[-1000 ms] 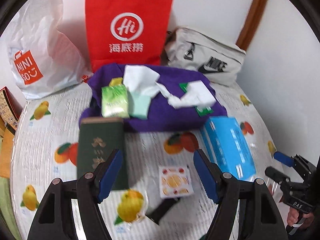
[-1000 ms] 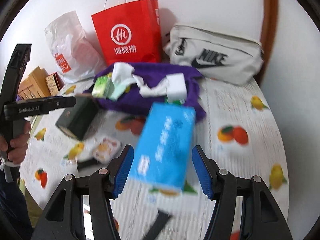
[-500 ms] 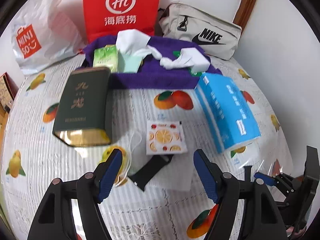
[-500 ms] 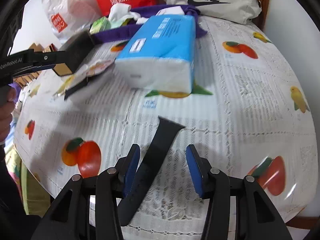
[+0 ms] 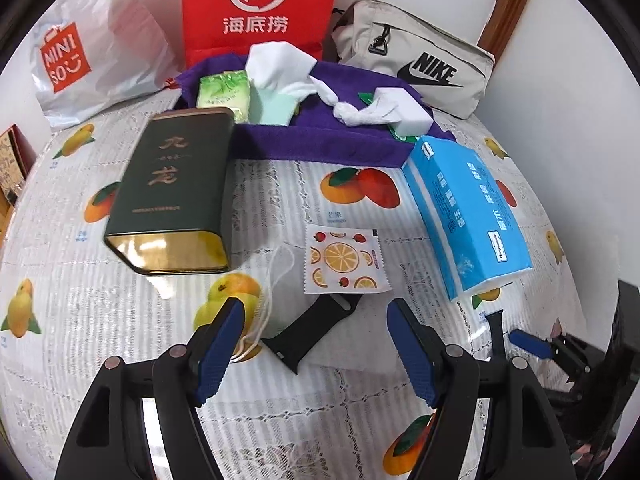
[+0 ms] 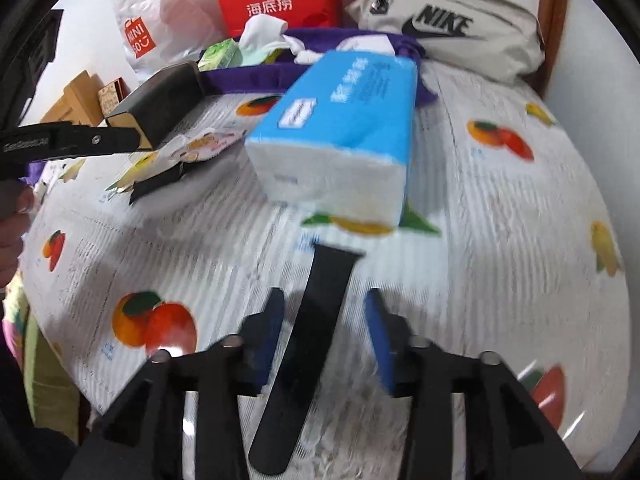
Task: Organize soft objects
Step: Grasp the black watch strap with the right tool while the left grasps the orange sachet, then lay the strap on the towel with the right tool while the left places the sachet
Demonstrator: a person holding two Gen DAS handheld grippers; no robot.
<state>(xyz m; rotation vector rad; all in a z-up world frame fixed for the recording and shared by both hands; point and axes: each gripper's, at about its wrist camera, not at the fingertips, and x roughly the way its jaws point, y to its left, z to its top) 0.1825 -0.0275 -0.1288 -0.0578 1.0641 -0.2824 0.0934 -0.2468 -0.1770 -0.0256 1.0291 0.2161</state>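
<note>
A purple cloth at the back holds tissue packs, white tissues and a sponge. A blue tissue pack lies right of centre, also in the right wrist view. My left gripper is open above a black strap lying on a white mask, near a fruit-print wipe packet. My right gripper is open, its fingers on either side of a second black strap on the table; it is blurred.
A dark green tin lies at the left. A red paper bag, a white Miniso bag and a beige Nike pouch stand along the back wall. The table edge is near my right gripper.
My right gripper has narrowed and closed in around the black strap. My left gripper has drifted slightly nearer to the strap and mask.
</note>
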